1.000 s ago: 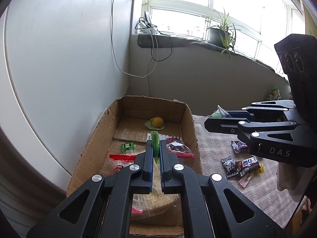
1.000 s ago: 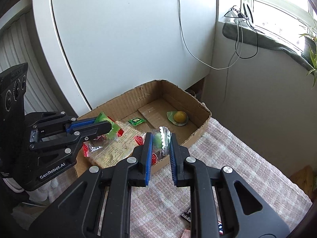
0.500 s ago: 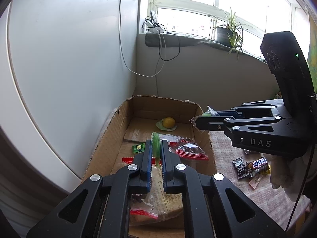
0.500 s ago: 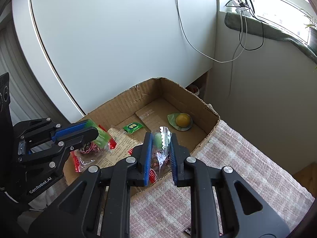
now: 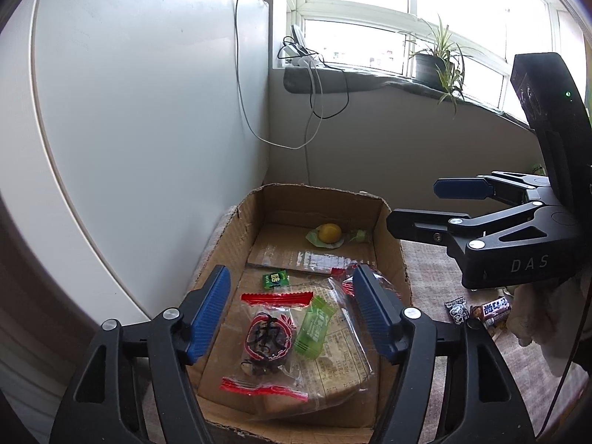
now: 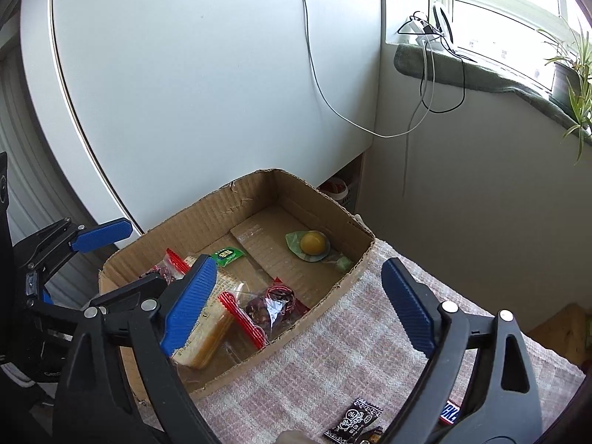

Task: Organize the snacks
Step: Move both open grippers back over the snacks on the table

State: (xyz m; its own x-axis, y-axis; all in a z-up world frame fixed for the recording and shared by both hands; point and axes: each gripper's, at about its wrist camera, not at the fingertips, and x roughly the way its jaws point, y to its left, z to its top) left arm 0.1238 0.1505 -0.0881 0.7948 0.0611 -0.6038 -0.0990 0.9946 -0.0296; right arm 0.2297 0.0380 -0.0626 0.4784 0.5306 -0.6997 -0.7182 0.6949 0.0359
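The left gripper (image 5: 290, 309) hangs with its jaws spread wide over the cardboard box (image 5: 390, 255), holding nothing. Beneath it a green candy wrapper (image 5: 314, 327) lies on a red-edged clear packet (image 5: 268, 344). The right gripper (image 5: 425, 205), also spread, hovers beyond the box's right wall.

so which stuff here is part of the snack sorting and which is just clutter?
Job:
box
green candy
red packet
crackers
yolk sweet
loose bars on the cloth
left gripper, right gripper, jaws open

Clutter:
plant
cables
white panel
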